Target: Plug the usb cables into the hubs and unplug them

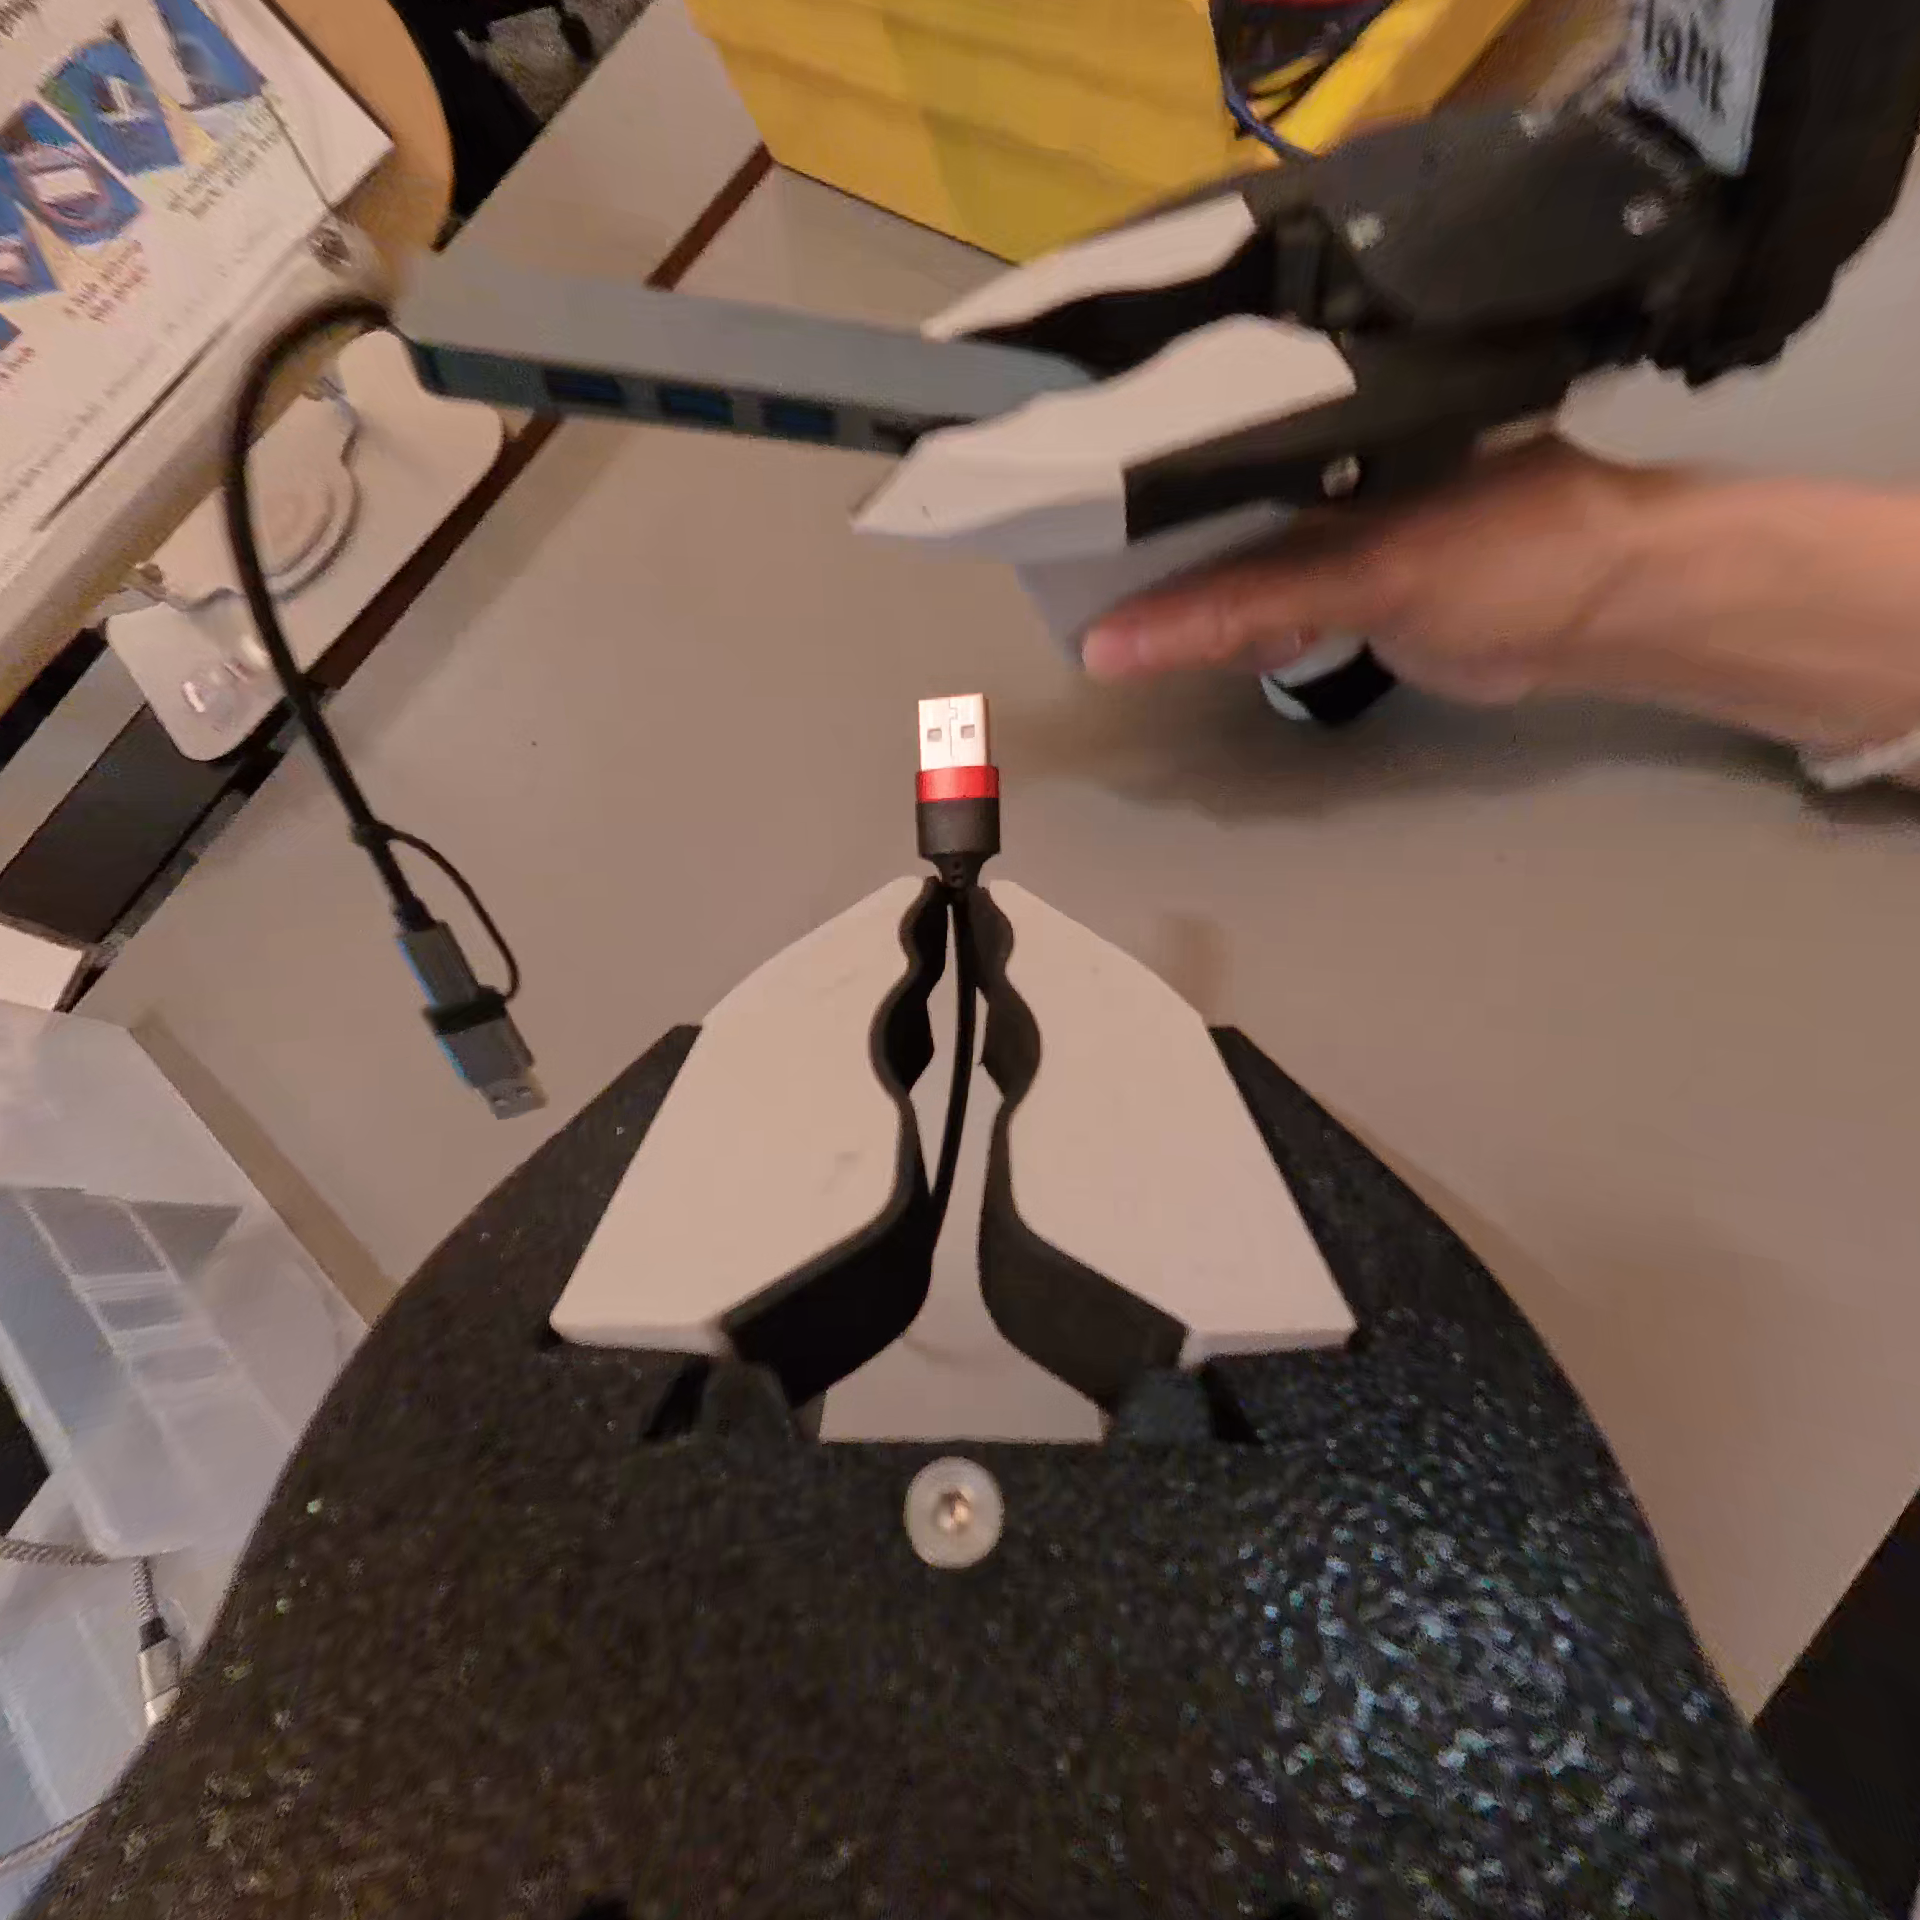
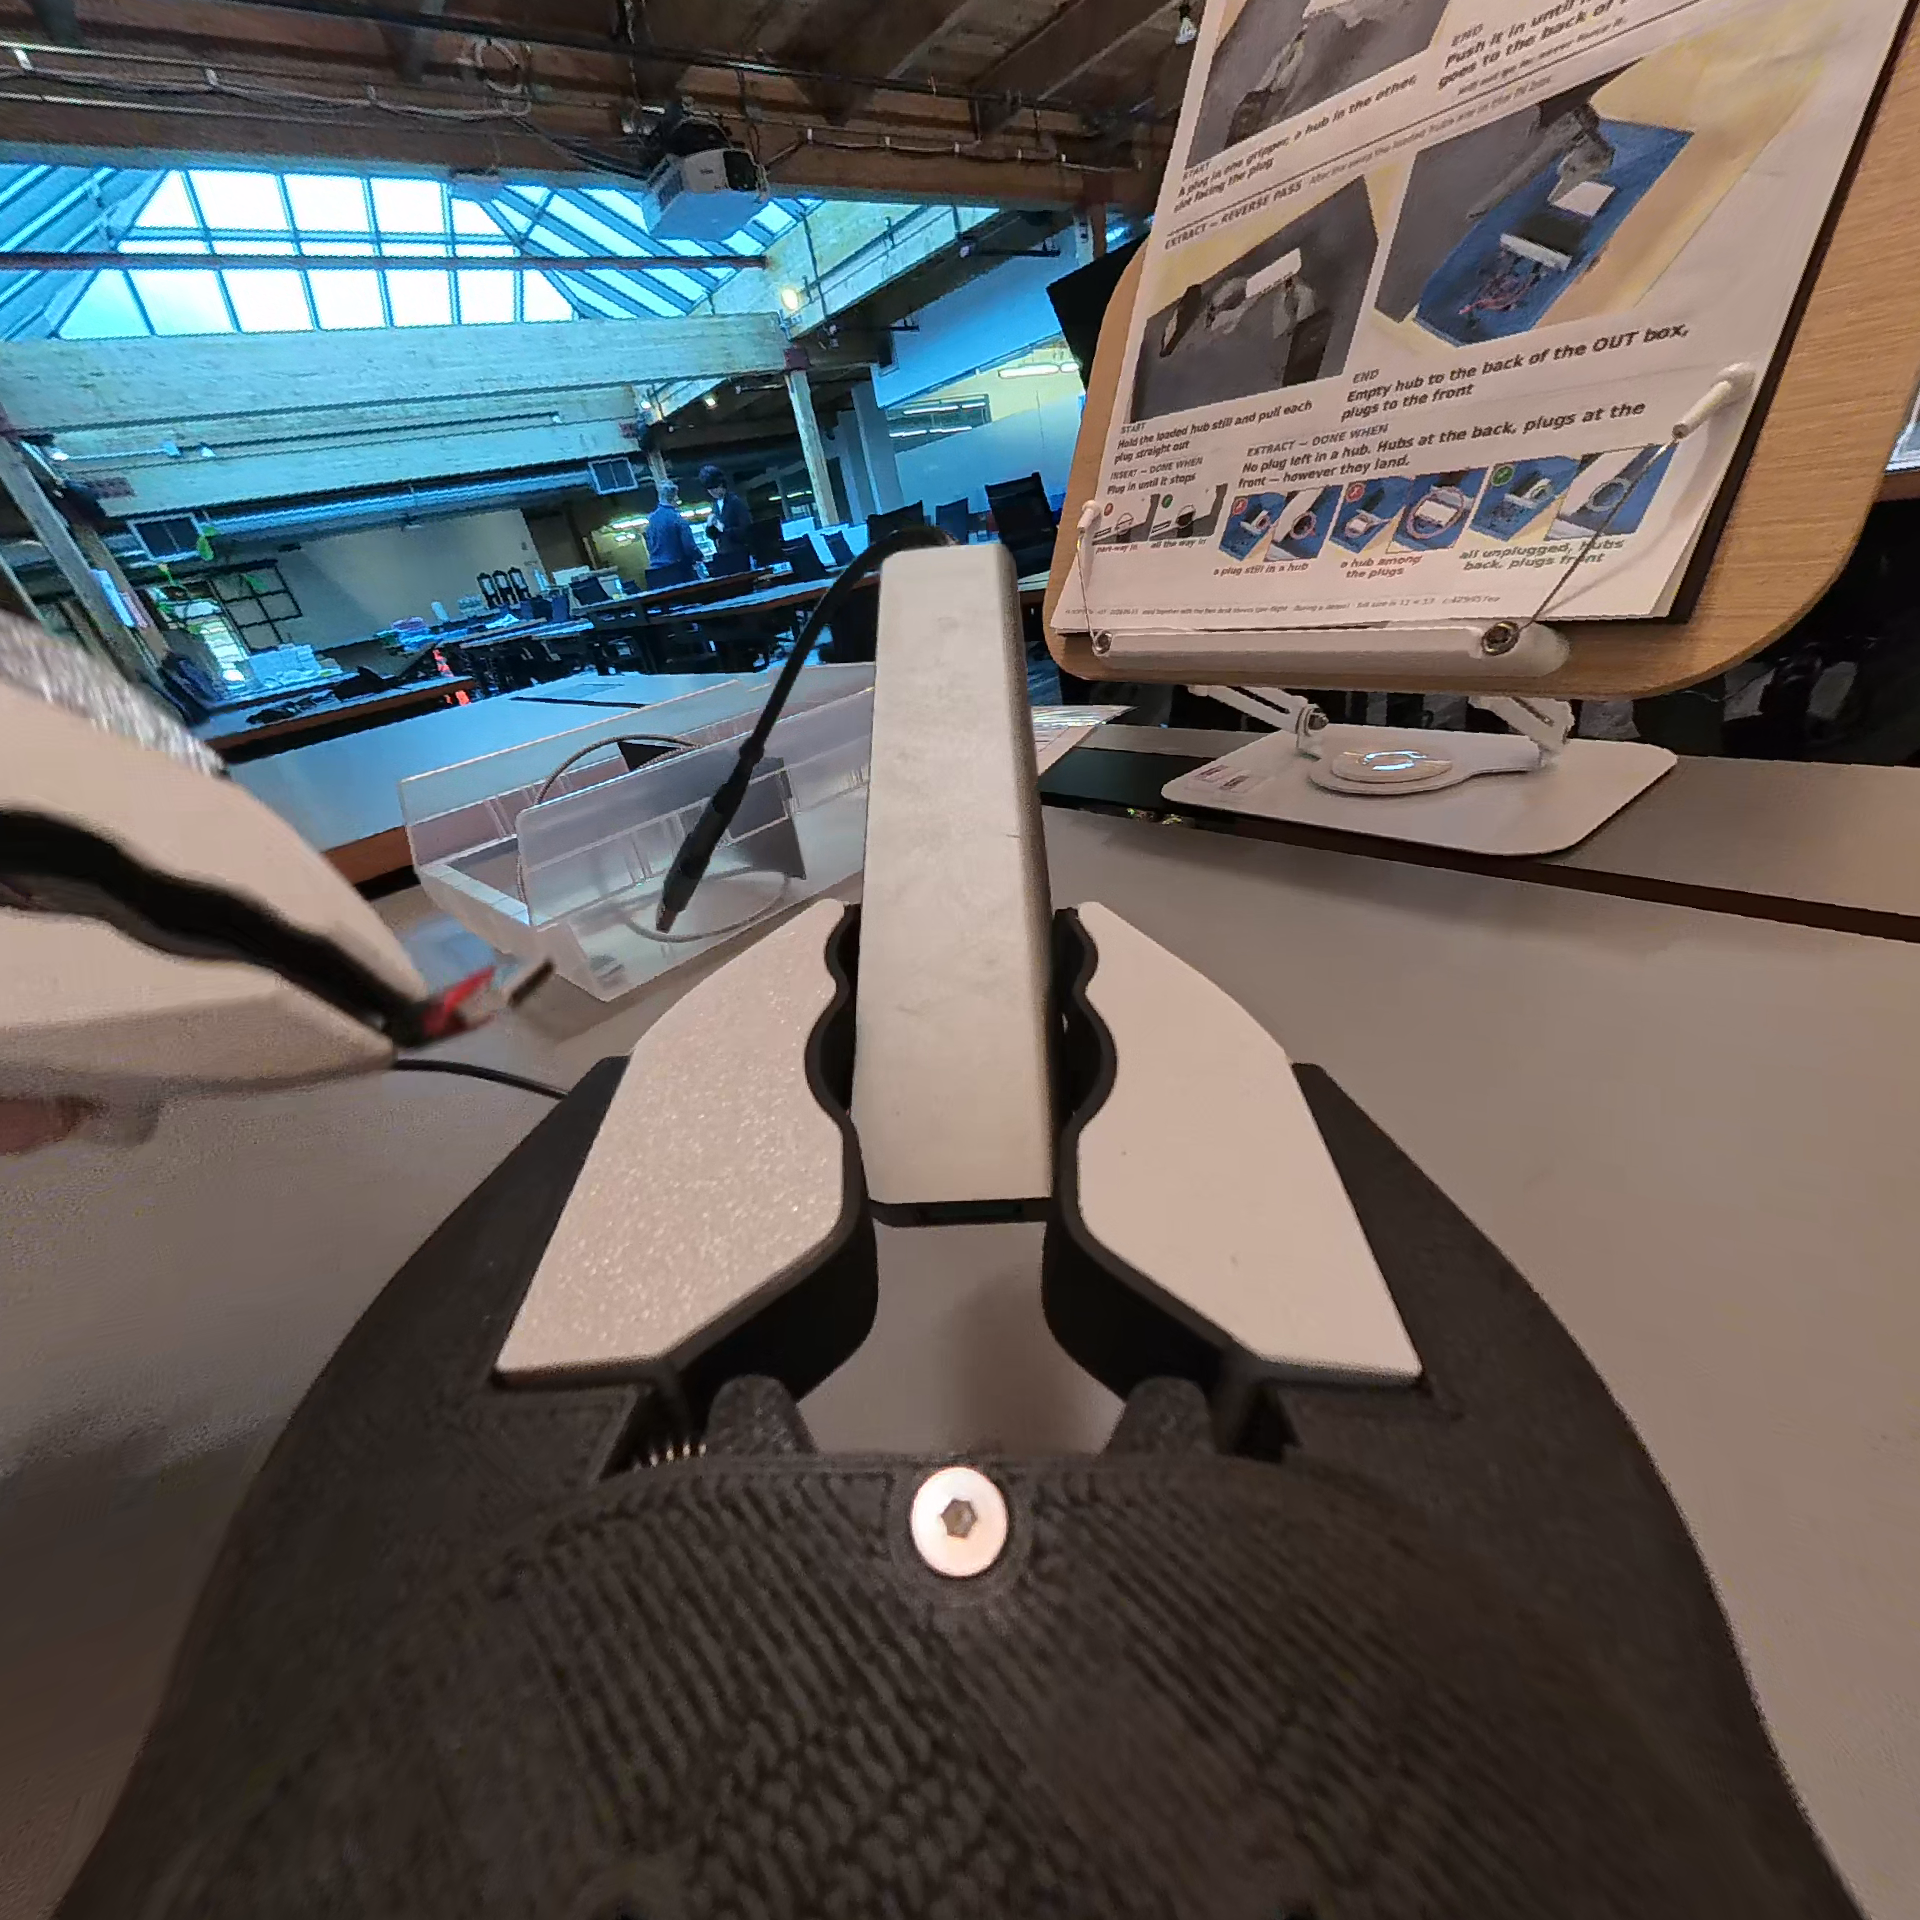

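My left gripper (image 1: 956,883) is shut on a thin black USB cable (image 1: 961,1029) just behind its plug. The red-and-black plug with a silver tip (image 1: 954,774) sticks out past the fingertips, in the air. My right gripper (image 2: 961,914) is shut on a grey USB hub (image 2: 951,883), which points away from it. In the left wrist view the hub (image 1: 707,358) is held level above the table, its blue ports facing the plug, apart from it. The right gripper (image 1: 935,416) comes in from the upper right there. The hub's black lead (image 1: 301,707) hangs down with its connector (image 1: 483,1039) free. The left gripper (image 2: 416,1013) shows at the left in the right wrist view.
A grey table (image 1: 1351,987) lies below. A clear plastic bin (image 2: 623,842) with cables stands beyond the hub. A stand with an instruction sheet (image 2: 1455,343) is at the back right. A yellow box (image 1: 987,104) is at the far side. A hand (image 1: 1507,592) holds the right gripper.
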